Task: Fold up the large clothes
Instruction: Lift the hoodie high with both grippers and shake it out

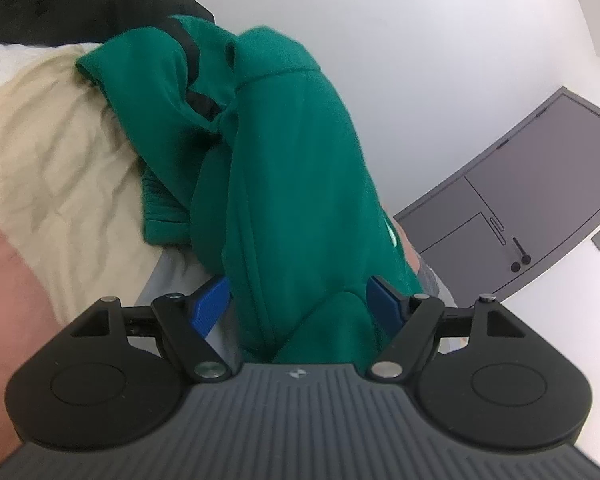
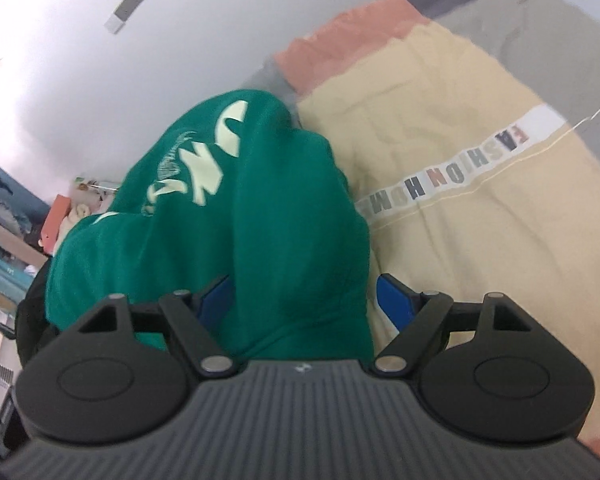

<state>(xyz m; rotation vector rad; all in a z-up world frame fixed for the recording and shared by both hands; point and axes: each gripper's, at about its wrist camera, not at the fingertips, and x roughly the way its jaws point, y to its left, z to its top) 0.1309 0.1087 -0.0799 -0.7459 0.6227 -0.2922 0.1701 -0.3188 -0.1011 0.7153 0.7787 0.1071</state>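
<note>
The left hand-held gripper point(image 1: 300, 304) was pointed forward and somewhat downward, its view tilted by a roll of the wrist. Its blue pads point(image 1: 210, 306) were spread wide, and a thick fold of the green hoodie point(image 1: 284, 152) lay between them. The cloth reached close to both pads, but no pressing of the pads on it could be made out, so the jaws were taken as apart. From there the hoodie ran forward in a bunched heap, its ribbed cuff point(image 1: 162, 216) turned out to one side and its black-lined hood point(image 1: 188, 60) at the far end. The heap was laid on a bed point(image 1: 60, 160) covered in a cream sheet. A white wall and a grey door point(image 1: 540, 184) were seen beyond it.

The right hand-held gripper point(image 2: 304, 304) was pointed more steeply down and was likewise rolled. Its pads point(image 2: 394, 304) were also held wide apart, with another bulge of the hoodie point(image 2: 260, 232) between them; the near pad was partly hidden by the cloth. Pale lettering point(image 2: 216, 160) was shown on the hoodie's upper side. Just beside it the bed point(image 2: 480, 260) was seen, a white strip point(image 2: 460, 176) with printed letters running across its cover. Cluttered shelves point(image 2: 4, 232) were seen at the far edge, too blurred to be read.
</note>
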